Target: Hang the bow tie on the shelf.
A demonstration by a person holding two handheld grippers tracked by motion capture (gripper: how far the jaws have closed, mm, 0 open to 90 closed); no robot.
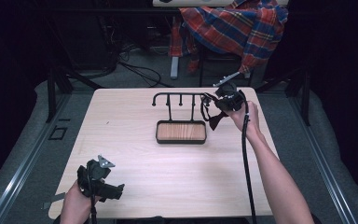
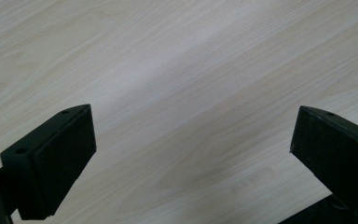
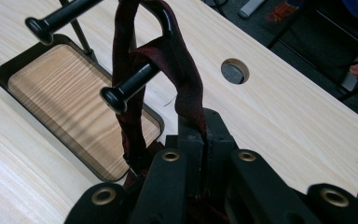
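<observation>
Clamped jaws — dark red strap (image 3: 186, 93), looped over rack (image 3: 121, 95)

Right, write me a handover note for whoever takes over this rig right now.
Right tool: shut on the dark red fabric strap, at the right end of the black metal peg rack.
Left tool: open, empty, over the pale wooden table at its near left.
Done: strap looped over the rack's end hook.
Left: release the strap and check that it hangs; the rack's wood-lined tray holds nothing.
</observation>
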